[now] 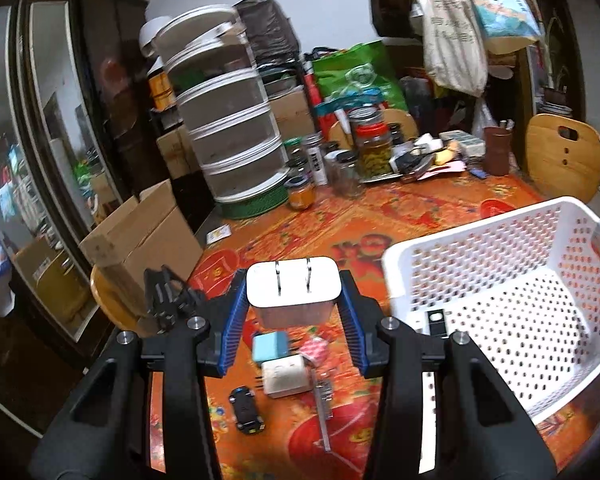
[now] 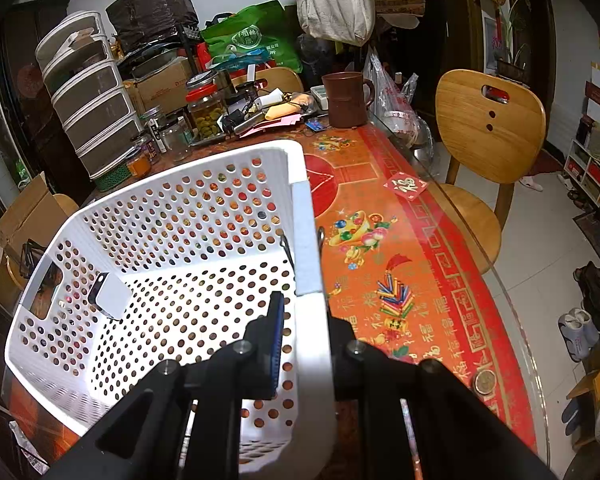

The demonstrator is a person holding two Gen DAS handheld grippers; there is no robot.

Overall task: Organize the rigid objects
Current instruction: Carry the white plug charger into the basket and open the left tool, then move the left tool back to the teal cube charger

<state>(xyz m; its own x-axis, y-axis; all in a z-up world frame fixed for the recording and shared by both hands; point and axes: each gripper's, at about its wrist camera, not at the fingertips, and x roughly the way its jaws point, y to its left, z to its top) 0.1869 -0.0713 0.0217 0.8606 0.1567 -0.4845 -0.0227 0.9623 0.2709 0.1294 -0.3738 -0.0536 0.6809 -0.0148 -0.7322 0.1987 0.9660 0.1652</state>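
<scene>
My left gripper (image 1: 294, 300) is shut on a white plug adapter (image 1: 294, 286) with its two prongs facing me, held above the table left of the white perforated basket (image 1: 500, 248). Below it on the orange cloth lie a light blue charger (image 1: 269, 346), a white charger (image 1: 286, 376), a pink block (image 1: 315, 350), a black toy car (image 1: 247, 404) and a metal piece (image 1: 324, 408). My right gripper (image 2: 305, 320) is shut on the basket's right rim (image 2: 306, 240). A white flat device (image 2: 110, 295) lies inside the basket.
Stacked food containers (image 1: 228, 120), glass jars (image 1: 370, 142), a brown mug (image 2: 346, 98) and clutter fill the table's far end. A cardboard box (image 1: 140, 236) sits on a stool at left. A wooden chair (image 2: 488, 128) stands at right beside the table edge.
</scene>
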